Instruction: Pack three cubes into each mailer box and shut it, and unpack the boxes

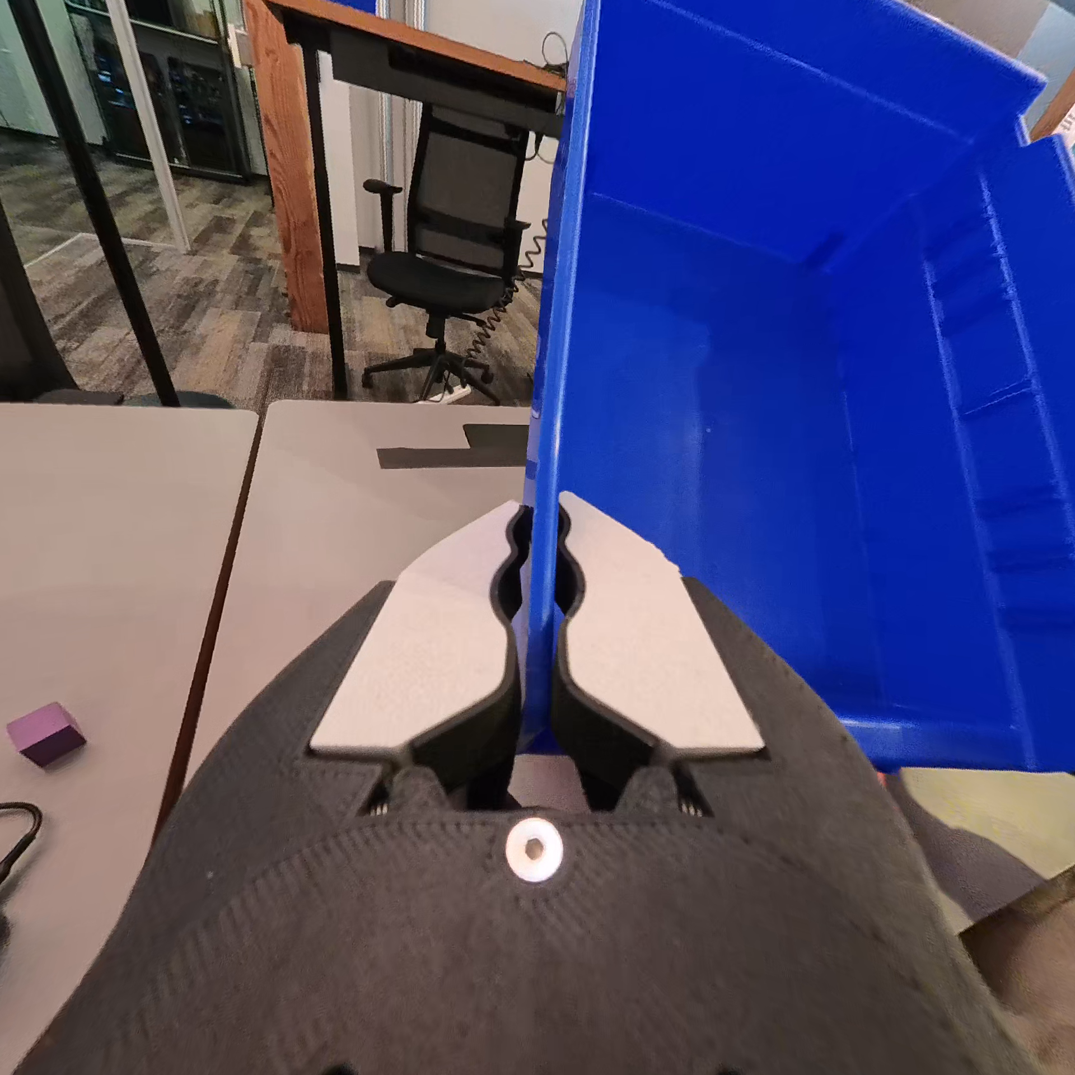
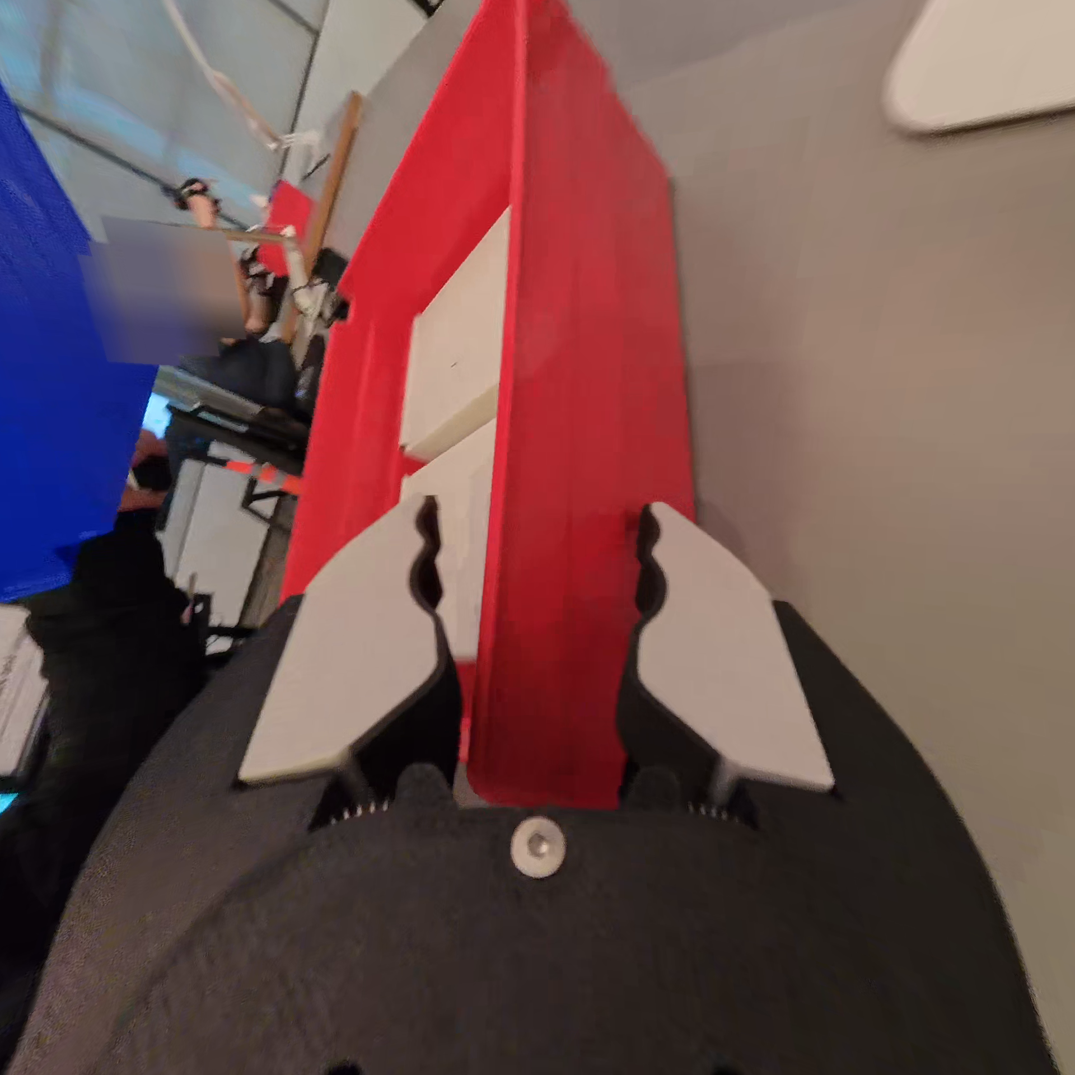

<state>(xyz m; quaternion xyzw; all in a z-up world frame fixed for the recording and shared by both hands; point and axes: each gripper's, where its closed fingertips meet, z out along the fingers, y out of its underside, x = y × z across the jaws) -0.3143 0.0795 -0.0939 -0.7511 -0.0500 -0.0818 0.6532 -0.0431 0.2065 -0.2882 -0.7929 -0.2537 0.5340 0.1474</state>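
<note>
My left gripper [image 1: 545, 512] is shut on the side wall of an empty blue bin [image 1: 785, 407], which it holds tilted over the grey table [image 1: 349, 523]. A purple cube [image 1: 46, 734] lies on the table at the far left. My right gripper [image 2: 535, 512] is open, and its jaws straddle the side wall of a red bin [image 2: 582, 407]: the left finger is inside and the right finger outside. White mailer boxes [image 2: 459, 349] lie inside the red bin. The blue bin also shows at the left of the right wrist view [image 2: 58, 349].
A seam [image 1: 221, 582] splits the grey table in two. A black cable [image 1: 17, 832] lies at its left edge. An office chair [image 1: 454, 262] and a wooden desk [image 1: 419, 52] stand beyond. A second white table [image 2: 989, 58] shows past the red bin. People and equipment stand in the blurred background. One gripper's finger ends stand about 35 centimetres off the other's. It is some 35 centimetres from my left tips to the purple cube [image 1: 46, 734].
</note>
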